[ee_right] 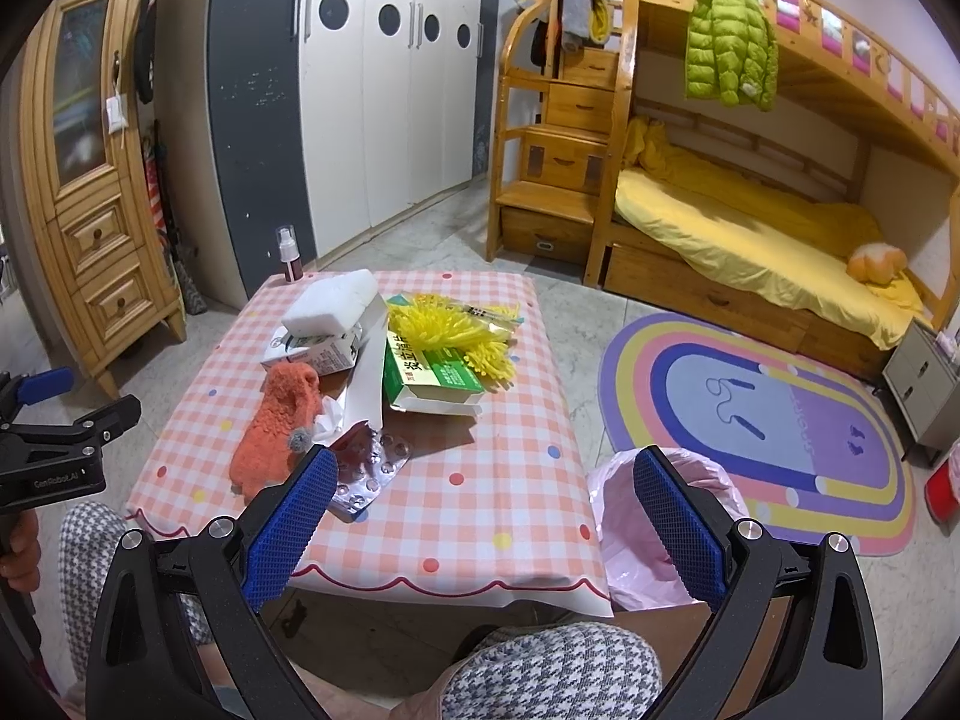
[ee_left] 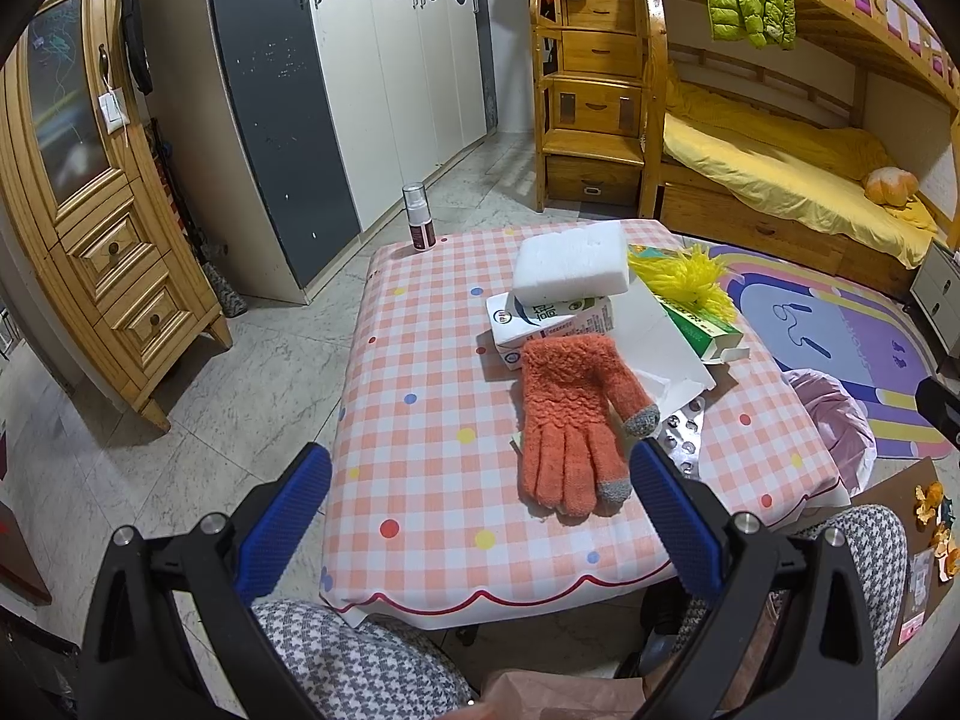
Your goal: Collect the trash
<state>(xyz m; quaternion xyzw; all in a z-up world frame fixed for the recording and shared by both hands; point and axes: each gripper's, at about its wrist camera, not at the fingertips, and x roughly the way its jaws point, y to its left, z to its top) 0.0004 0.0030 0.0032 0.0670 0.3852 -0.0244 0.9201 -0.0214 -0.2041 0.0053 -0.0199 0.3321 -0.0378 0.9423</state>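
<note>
Person's knees in grey houndstooth trousers (ee_left: 360, 660) sit nearest, under both grippers. Left gripper (ee_left: 480, 516), blue-padded, jaws spread wide, nothing held, hovering over the near edge of the low table with pink-checked cloth (ee_left: 420, 360). Right gripper (ee_right: 486, 516) also wide open and empty, above the table's near right corner. Trash piled mid-table: fuzzy orange knit glove (ee_left: 570, 420) lying on a white milk carton (ee_left: 540, 324), white foam block (ee_left: 570, 264) on top, silver blister pack (ee_right: 372, 468), green medicine box (ee_right: 432, 378), yellow shredded tassel (ee_right: 450, 336). Pink-lined bin (ee_right: 666, 540) stands on the floor just beside the table's right edge. Small spray bottle (ee_left: 418, 216) at far left corner.
</note>
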